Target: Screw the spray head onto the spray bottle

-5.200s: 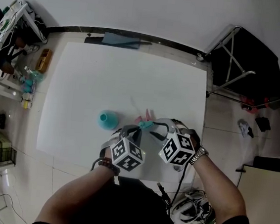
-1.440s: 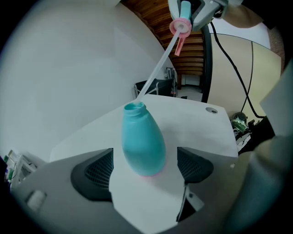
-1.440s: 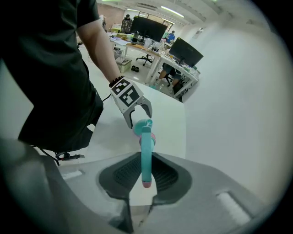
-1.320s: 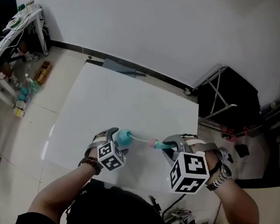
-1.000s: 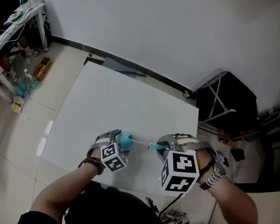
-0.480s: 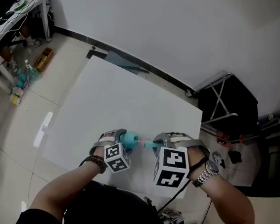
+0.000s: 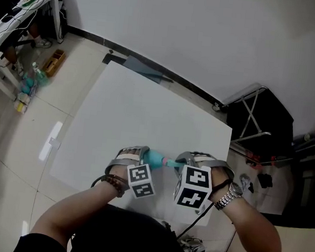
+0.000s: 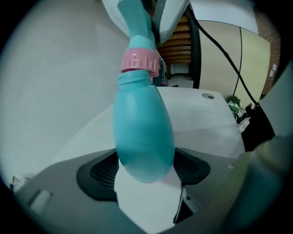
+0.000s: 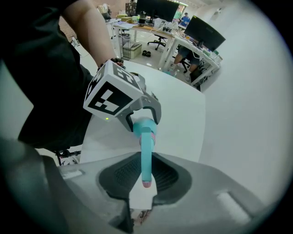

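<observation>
Your left hand-held gripper, its jaws just closing in, clamps the belly of the spray bottle. The bottle is smooth, egg-shaped teal plastic, tilted over the near edge of the matte white counter. Your right hand-held gripper pinches the slim teal stem of the spray head, whose pink collar meets the bottle's neck.

A black folding stand stands beside the counter. Only the left gripper view shows the collar's ribs. In the right gripper view, the left gripper's marker cube hides most of the bottle, with desks and monitors behind.
</observation>
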{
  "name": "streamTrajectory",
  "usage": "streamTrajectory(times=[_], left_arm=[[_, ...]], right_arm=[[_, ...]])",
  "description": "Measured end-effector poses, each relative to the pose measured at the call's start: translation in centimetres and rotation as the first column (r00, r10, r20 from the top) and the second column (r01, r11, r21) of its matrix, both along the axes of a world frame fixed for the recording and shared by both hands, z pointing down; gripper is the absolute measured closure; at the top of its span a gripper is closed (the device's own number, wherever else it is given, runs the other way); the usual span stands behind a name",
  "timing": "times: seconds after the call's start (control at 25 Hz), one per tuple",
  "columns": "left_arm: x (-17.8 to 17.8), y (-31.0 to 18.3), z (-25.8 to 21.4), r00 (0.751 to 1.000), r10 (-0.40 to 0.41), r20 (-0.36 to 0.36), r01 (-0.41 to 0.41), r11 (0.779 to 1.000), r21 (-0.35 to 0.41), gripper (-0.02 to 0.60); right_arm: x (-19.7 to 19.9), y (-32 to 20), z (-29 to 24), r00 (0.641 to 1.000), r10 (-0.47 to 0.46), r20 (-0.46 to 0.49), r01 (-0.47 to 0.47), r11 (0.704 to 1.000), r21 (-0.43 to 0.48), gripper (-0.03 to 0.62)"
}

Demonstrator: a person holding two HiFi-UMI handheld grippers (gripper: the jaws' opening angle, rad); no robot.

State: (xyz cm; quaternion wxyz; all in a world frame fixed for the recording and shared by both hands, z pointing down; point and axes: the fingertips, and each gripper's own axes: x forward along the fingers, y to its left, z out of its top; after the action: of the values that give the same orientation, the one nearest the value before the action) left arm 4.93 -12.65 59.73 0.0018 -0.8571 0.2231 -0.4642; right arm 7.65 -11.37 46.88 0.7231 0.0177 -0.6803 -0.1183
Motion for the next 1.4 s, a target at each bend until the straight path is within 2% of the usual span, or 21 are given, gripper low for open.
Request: streamTrajectory(times=[0.4, 0.84, 1.0, 1.12, 1.24, 1.32, 1.4], left_arm=[[-0.6, 0.3, -0.1, 0.991, 0.032, 0.131, -0.031, 0.999, -0.016, 0.184], [-0.3, 0.4, -1.5, 0.971, 0.053, 0.231, -0.073, 0.994, 0.076, 0.186], [-0.4, 0.3, -2.1, 0.964, 0.044, 0.264, -0.078, 0.99, 0.121, 0.19], [-0.7, 0.1, -2.6, 0.956, 0.034, 0.292, -0.08, 0.986, 0.149, 0.193], [-0.9, 0.0, -2.8, 0.947, 0.025, 0.32, -0.084, 0.982, 0.169, 0.196], [-1.0, -0.1, -2.9, 0.938, 0.021, 0.347, -0.092, 0.978, 0.189, 0.196], [-1.0, -0.3, -3.0, 0.931, 0.015, 0.364, -0.098, 0.973, 0.21, 0.196]], right_arm=[[0.6, 0.4, 0.1, 0.998, 0.038, 0.051, -0.037, 0.999, -0.029, 0.54], [1.6, 1.2, -0.5, 0.984, 0.135, 0.121, -0.124, 0.988, -0.094, 0.54], [2.1, 1.4, -0.7, 0.96, 0.228, 0.162, -0.206, 0.968, -0.143, 0.54], [2.3, 1.4, -0.9, 0.911, 0.359, 0.203, -0.317, 0.924, -0.215, 0.54], [2.6, 1.4, -0.8, 0.83, 0.508, 0.229, -0.435, 0.848, -0.302, 0.539], [2.9, 1.6, -0.7, 0.755, 0.613, 0.235, -0.509, 0.772, -0.38, 0.54], [3.0, 1.7, -0.7, 0.645, 0.731, 0.224, -0.581, 0.659, -0.477, 0.539]])
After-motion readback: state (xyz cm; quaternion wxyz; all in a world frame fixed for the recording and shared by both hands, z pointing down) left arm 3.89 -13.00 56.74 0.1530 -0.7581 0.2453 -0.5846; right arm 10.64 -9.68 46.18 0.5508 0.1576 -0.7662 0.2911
